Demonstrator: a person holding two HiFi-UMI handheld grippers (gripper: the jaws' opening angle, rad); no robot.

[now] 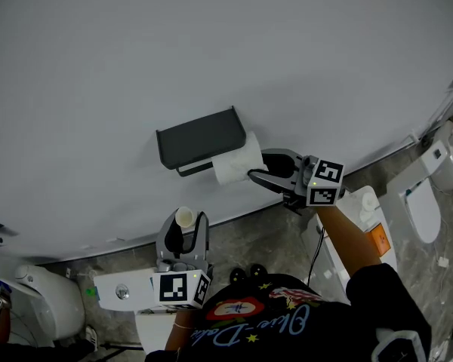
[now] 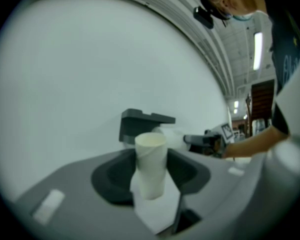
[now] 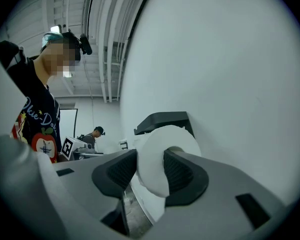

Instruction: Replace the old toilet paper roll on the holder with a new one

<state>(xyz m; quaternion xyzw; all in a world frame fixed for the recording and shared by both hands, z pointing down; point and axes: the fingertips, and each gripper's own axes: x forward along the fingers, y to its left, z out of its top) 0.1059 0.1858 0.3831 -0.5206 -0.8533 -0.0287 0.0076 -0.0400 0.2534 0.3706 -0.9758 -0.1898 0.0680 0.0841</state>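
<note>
Right gripper (image 3: 151,170) of mine is pinching the new roll (image 3: 166,136). One pad sits against the roll's outer paper and the other at its core hole, so the thick paper wall is squeezed between them. From the head view, that roll sits just right of centre frame, at the right end of the dark holder (image 1: 198,138) and just under its flat shelf. The holder is fixed to the pale wall (image 1: 211,44). I cannot tell whether the holder's bar runs through the core.

My left gripper (image 2: 151,173) is low in the head view, left of centre and well apart from the holder. It is clamped on the bare cardboard tube (image 2: 151,154), which stands upright between the pads. A scrap of white paper (image 2: 157,211) hangs from the tube's lower end.
</note>
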